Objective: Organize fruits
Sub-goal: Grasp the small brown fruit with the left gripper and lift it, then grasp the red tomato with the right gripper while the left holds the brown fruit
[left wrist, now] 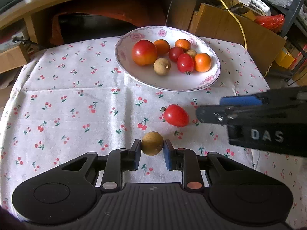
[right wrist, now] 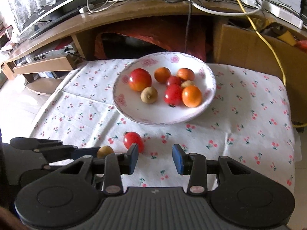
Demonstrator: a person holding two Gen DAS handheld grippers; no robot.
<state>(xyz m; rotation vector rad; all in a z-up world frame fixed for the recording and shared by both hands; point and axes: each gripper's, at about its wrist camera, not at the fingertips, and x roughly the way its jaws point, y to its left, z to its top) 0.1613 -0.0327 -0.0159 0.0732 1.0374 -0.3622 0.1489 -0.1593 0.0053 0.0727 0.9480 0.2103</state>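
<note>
Brown longan [left wrist: 152, 143] sits on the cherry-print tablecloth [left wrist: 76, 99], clamped between the blue pads of the left gripper [left wrist: 152, 149], pads touching it on both sides, fruit not yet lifted as far as I can tell. Just beyond it, a loose red cherry tomato [left wrist: 176, 115] on the cloth, near but apart from the longan. Right gripper [right wrist: 155, 158] has jaws apart with nothing between them; its left finger sits just in front of the tomato in the right wrist view, tomato outside the gap. Further back, the floral plate [left wrist: 203, 85] already holds the rest: one big tomato [left wrist: 144, 52], small orange fruits, red cherry tomatoes and longans. Judgement: two fruits left to move, most of the task done. Risks: longan is round and hard, gripped near the pad tips, so it could squirt out on the lift or roll off the cloth edge. Both grippers are close together, so reaching for the tomato could bump the left tool or nudge the tomato rolling. Dropping the longan from too high could knock the plated fruits or bounce out over the shallow rim.
</note>
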